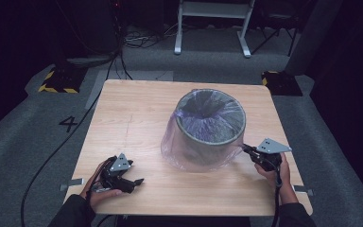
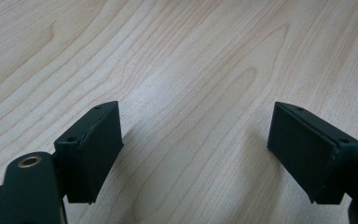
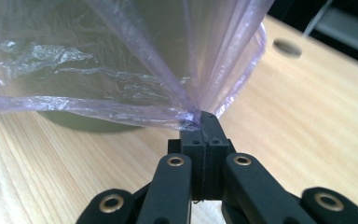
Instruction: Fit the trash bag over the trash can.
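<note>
A painted numeral "4" (image 1: 68,124) marks the grey carpet off the left edge of the bench (image 1: 132,113). A dark round bin (image 1: 211,124) stands upright, mouth up, near the centre of the light wood bench, toward its right edge, lined and draped with a clear purple bag (image 1: 179,151). The right gripper (image 1: 246,149), near the right edge, has its fingers (image 3: 200,135) clamped together on the bag's film. The left gripper (image 1: 139,181) rests near the front-left corner, fingers (image 2: 95,149) apart over bare wood.
</note>
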A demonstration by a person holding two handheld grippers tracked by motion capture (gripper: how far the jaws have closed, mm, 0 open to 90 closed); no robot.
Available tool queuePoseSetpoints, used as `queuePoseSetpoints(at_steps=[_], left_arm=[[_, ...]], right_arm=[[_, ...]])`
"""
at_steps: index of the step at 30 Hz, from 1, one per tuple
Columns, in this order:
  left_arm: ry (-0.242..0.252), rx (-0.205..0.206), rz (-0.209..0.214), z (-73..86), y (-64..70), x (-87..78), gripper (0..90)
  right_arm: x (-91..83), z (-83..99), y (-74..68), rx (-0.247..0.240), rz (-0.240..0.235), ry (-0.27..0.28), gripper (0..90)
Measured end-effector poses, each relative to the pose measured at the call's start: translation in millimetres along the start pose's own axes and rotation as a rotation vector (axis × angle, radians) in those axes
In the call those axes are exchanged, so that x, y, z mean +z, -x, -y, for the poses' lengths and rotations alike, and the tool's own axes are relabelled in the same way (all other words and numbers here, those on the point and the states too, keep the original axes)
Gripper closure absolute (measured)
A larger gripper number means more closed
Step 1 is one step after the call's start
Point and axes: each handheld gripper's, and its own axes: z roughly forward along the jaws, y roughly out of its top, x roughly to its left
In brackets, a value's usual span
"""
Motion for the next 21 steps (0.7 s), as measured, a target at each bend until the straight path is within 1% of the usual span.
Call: queuePoseSetpoints(at_steps=[4,7,9,10,11,12,13,14,15,16,17,18,19,20,21], left_arm=[[0.000,0.002,0.003,-0.1,-0.2,0.1,17.3],[0.000,0.002,0.003,-0.1,-0.2,0.2,17.3],[0.000,0.002,0.003,-0.2,-0.2,0.2,17.2],[0.000,0.002,0.003,-0.2,-0.1,0.2,17.2],[-0.001,0.002,0.002,-0.2,-0.1,0.3,17.1],[-0.001,0.003,0.002,-0.2,-0.1,0.3,17.1],[0.000,0.002,0.002,-0.2,-0.1,0.3,17.1],[0.000,0.003,0.002,-0.2,-0.1,0.3,17.1],[-0.001,0.003,0.002,-0.2,-0.1,0.2,17.1],[-0.001,0.003,0.002,-0.2,-0.1,0.3,17.1],[0.000,0.002,0.002,-0.2,-0.1,0.3,17.1],[-0.001,0.002,0.002,-0.2,-0.1,0.3,17.1],[0.000,0.002,0.003,-0.2,-0.1,0.3,17.1],[-0.001,0.003,0.002,-0.2,-0.1,0.3,17.1],[0.000,0.002,0.002,-0.2,-0.1,0.3,17.1]], right_arm=[[7.8,4.9,4.4,0.042,-0.019,-0.039,90.0],[12.0,6.7,4.9,0.047,-0.030,-0.052,90.0],[11.9,7.1,5.2,0.051,-0.025,-0.053,90.0],[11.2,7.6,5.9,0.061,-0.026,-0.043,90.0],[9.5,8.5,7.1,0.073,-0.040,-0.024,89.6],[8.3,9.2,7.6,0.079,-0.051,-0.011,79.2],[6.8,10.2,8.6,0.096,-0.061,0.004,67.5],[5.8,11.8,9.8,0.117,-0.078,0.010,63.7],[4.6,13.9,10.5,0.118,-0.097,0.008,61.5],[3.4,16.2,10.4,0.109,-0.098,0.000,56.7],[2.3,18.5,10.7,0.109,-0.097,-0.010,52.1],[1.3,20.8,11.3,0.120,-0.105,-0.019,44.7],[-0.1,22.6,12.1,0.131,-0.107,-0.029,39.5],[-1.9,24.2,13.5,0.138,-0.111,-0.034,34.9],[-4.6,25.3,14.5,0.146,-0.121,-0.035,32.6]])
